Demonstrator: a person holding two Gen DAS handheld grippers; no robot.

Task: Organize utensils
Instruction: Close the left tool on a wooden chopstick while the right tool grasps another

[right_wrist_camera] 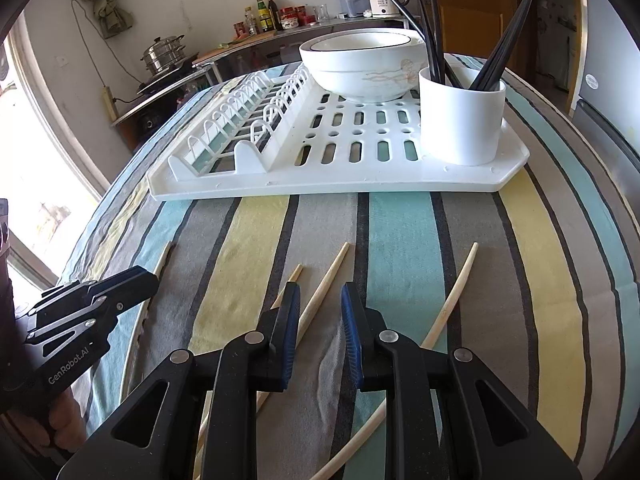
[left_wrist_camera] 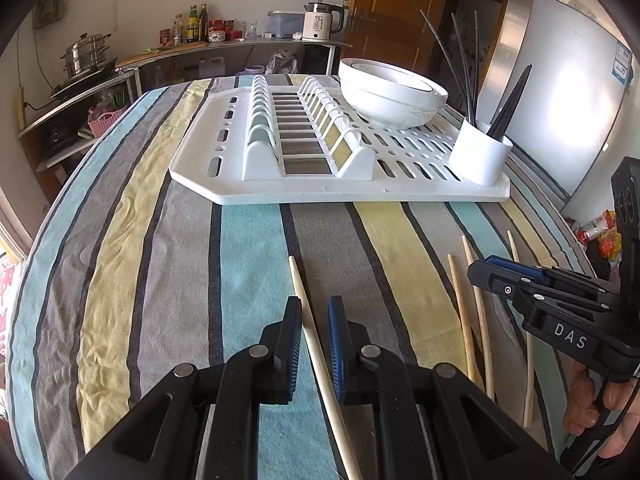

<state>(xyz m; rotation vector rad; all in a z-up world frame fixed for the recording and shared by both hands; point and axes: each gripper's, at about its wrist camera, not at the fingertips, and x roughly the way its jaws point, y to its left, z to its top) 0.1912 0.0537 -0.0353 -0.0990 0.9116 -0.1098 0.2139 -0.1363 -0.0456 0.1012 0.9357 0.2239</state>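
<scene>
We take the white drying rack [left_wrist_camera: 340, 192] as our landmark on the striped tablecloth [left_wrist_camera: 160, 260]. In its near right corner stands the white utensil cup [left_wrist_camera: 478, 156], holding dark chopsticks [left_wrist_camera: 508, 104], with a white bowl [left_wrist_camera: 392, 96] behind it. In front of the rack, four wooden chopsticks lie loose on the cloth. Our left gripper [left_wrist_camera: 314, 344] hangs low with its jaws parted narrowly either side of one wooden chopstick [left_wrist_camera: 316, 344] — not pinching it. Our right gripper [right_wrist_camera: 320, 332] sits further right, jaws likewise open, empty — a second chopstick [right_wrist_camera: 324, 286] runs just under its left finger, a curved one [right_wrist_camera: 452, 300] just right.
</scene>
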